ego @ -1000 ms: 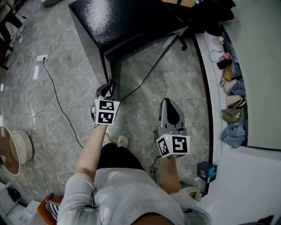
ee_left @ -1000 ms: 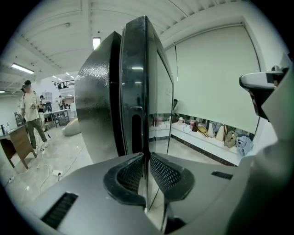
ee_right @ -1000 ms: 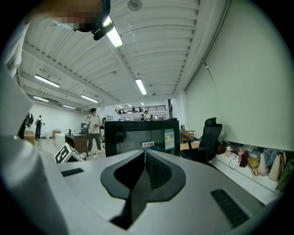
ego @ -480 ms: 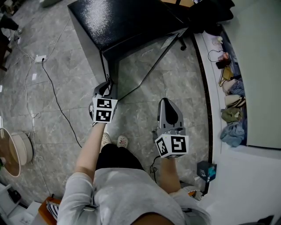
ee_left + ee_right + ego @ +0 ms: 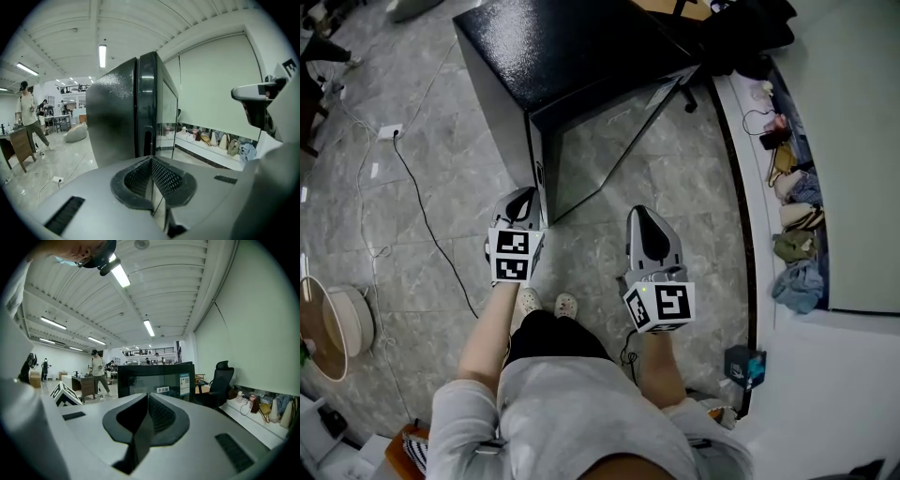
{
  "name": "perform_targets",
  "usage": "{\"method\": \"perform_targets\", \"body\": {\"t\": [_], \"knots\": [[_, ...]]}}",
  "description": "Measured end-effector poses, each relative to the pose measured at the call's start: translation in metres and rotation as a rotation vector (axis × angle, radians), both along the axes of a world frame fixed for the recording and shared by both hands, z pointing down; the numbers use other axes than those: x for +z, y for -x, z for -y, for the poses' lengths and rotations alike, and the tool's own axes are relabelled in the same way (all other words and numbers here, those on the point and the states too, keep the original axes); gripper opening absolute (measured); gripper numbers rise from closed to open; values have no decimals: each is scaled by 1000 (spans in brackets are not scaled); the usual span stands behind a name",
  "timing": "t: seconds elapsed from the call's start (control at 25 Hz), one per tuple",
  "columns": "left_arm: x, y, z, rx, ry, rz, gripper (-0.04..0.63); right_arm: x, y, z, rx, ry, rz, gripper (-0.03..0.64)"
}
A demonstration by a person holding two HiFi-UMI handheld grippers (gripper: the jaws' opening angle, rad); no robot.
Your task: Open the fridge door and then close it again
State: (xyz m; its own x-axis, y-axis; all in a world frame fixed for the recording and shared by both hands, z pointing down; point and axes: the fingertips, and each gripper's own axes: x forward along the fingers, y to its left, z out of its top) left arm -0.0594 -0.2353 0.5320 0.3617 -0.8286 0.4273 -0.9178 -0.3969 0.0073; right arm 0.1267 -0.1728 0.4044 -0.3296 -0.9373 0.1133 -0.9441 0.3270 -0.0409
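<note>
**Head view first: two empty tools before a fridge that looks shut**

Head view: the black fridge (image 5: 572, 52) stands on the stone floor (image 5: 441, 169) straight ahead of the person. Its glass door (image 5: 600, 141) appears to lie flat against the cabinet, though a thin gap at the near corner cannot be ruled out. The left gripper (image 5: 522, 197) hovers just beside that near corner, apart from it. This is the handle side, so it is probably there because that edge is what swings the door. The right gripper (image 5: 644, 214) hangs in front of the glass, well apart from it. It seems to be kept there only to stay out of the way.

Left gripper view: the jaws have just closed and are pressed tip to tip with nothing between them. Past them rises the door's edge with its dark handle recess (image 5: 147, 140), near but untouched. The door seems to sit against the body. With no grip on the handle, I judge the closing step done or all but done.

Right gripper view: these jaws also meet at the tips and pinch nothing. They point almost level at the fridge's glass front, which is some way off, so this tool looks idle.
</note>
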Motion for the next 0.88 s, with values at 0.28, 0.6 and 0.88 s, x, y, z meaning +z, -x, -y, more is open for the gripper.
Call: {"method": "perform_targets", "body": {"t": [0.28,0.6,0.88], "knots": [[-39,13,-30,20,-64,-28,14,-7,22,-5,-45,-11,-8,26],[-83,23,-59,17,-142,-70,14,-17,38,-18,-77,-19,-22,26],[-125,32,-81,16,-234,-82,14,-36,47,-28,-98,-48,-30,25]]}}
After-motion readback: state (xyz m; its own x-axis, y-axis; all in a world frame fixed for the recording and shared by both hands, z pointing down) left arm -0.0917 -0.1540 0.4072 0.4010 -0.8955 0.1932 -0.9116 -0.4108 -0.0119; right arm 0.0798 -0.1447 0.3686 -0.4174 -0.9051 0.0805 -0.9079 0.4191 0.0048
